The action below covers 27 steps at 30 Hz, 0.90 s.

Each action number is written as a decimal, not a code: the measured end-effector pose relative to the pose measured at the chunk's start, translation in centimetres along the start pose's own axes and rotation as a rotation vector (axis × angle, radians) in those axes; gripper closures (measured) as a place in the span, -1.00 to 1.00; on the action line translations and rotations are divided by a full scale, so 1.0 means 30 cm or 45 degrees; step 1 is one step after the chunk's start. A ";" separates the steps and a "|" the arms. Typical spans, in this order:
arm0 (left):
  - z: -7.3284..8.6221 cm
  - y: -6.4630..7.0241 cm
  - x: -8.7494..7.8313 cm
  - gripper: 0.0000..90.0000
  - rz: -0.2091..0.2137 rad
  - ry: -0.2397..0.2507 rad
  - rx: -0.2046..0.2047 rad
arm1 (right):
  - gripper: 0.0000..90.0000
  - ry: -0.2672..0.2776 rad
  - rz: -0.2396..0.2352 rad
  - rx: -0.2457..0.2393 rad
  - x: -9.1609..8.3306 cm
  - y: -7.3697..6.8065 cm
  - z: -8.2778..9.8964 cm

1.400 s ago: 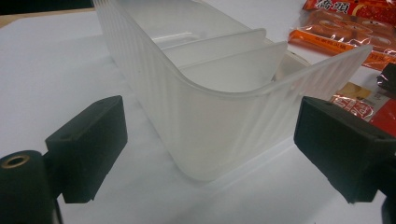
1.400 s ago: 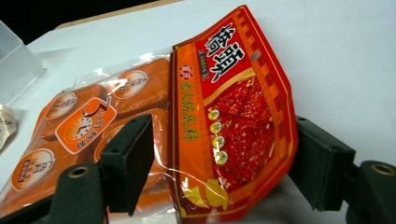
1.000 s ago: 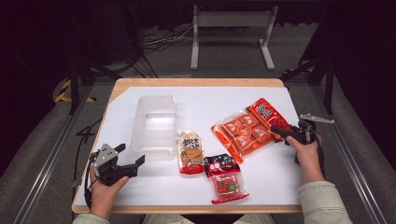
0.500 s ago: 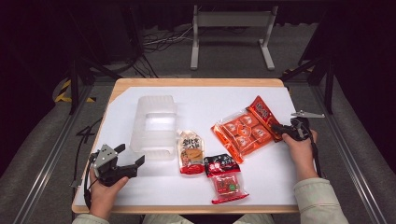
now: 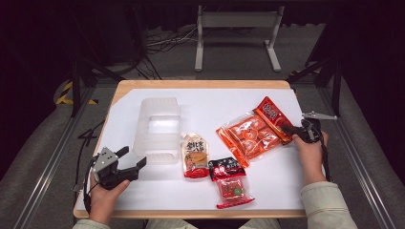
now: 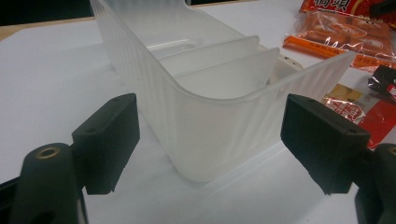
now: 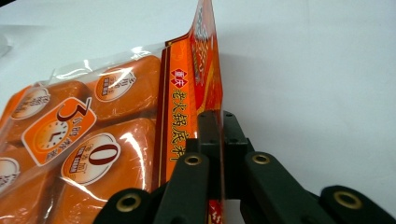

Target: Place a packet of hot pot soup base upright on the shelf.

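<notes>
Right gripper (image 7: 219, 140) newly clamps orange packet (image 5: 253, 136) — bin (image 5: 157, 126) empty.

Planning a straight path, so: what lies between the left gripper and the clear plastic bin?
Only bare white table. In the left gripper view the left gripper stands open just short of the clear plastic bin.

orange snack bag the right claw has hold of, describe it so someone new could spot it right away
On the white table, look to the right half, near the right claw. The big orange bag lies there flat, clear-fronted over orange inner packs, its red header edge pinched in that claw. It is the largest packet, wider than the two small pouches nearer the front edge.
</notes>
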<state>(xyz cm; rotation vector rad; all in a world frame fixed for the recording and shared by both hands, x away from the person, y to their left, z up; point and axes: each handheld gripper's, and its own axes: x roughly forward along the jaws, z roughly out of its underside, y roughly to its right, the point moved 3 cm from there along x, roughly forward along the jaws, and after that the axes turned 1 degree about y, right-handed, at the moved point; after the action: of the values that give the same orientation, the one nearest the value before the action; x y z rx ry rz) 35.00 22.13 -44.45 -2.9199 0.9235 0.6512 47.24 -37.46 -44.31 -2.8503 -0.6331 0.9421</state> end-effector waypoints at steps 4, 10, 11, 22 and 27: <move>-0.016 0.003 -0.014 -0.70 -0.005 -0.019 -0.019 | 1.00 0.039 -0.008 -0.018 -0.035 -0.017 -0.035; -0.043 0.023 -0.035 -0.66 -0.004 0.014 -0.007 | 1.00 0.074 -0.041 -0.042 -0.079 -0.044 -0.086; -0.049 0.026 -0.039 -0.64 -0.006 0.028 -0.006 | 1.00 0.084 -0.050 -0.047 -0.089 -0.051 -0.096; -0.097 0.044 -0.064 -0.53 0.008 0.087 0.009 | 1.00 0.156 -0.144 -0.108 -0.168 -0.140 -0.188; -0.116 0.055 -0.072 -0.48 0.016 0.103 0.042 | 1.00 0.181 -0.207 -0.161 -0.205 -0.209 -0.242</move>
<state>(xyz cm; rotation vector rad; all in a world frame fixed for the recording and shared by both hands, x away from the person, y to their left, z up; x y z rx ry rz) 33.83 21.48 -40.23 -2.9334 0.9515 0.5170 44.74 -33.81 -33.80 -2.8851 -0.9222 0.6913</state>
